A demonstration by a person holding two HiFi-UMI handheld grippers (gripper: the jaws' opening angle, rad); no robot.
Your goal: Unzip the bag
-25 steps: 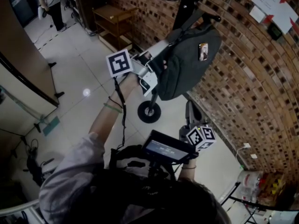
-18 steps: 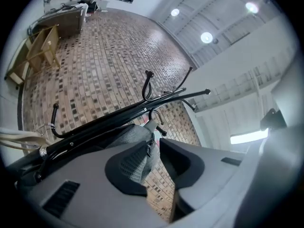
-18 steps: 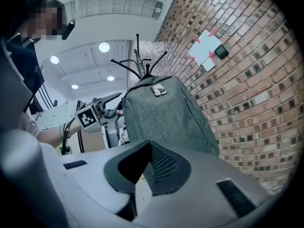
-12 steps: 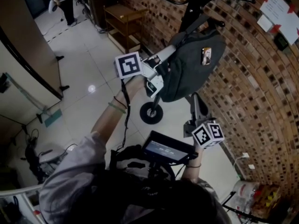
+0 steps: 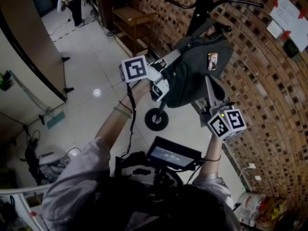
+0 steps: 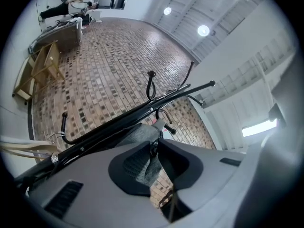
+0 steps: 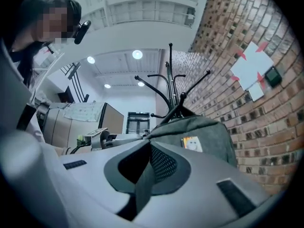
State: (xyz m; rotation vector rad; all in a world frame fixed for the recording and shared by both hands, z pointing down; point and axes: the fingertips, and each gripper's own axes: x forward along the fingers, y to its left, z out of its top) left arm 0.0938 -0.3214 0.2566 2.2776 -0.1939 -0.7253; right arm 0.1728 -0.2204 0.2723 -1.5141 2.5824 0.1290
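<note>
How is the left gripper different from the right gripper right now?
The left gripper is shut on the left edge of the grey bag; the right gripper is shut on nothing, with the grey bag just ahead. In the head view the left gripper is at the bag's left side, the right gripper at its lower right. Both have their jaws together and point toward the bag.

A brick wall [image 5: 269, 81] of red-brown bricks with dark inset squares fills the right side, and white paper sheets [image 5: 288, 13] hang on it. The floor [image 5: 91, 66] is pale glossy tile and shows a spot of glare. A low wooden shelf [image 5: 130, 20] stands against the wall, with a black coat stand [image 5: 204, 1] near it. On the left is a brown panel [image 5: 29, 42], possibly a door. Round ceiling lights [image 6: 203, 30] glow overhead.
</note>
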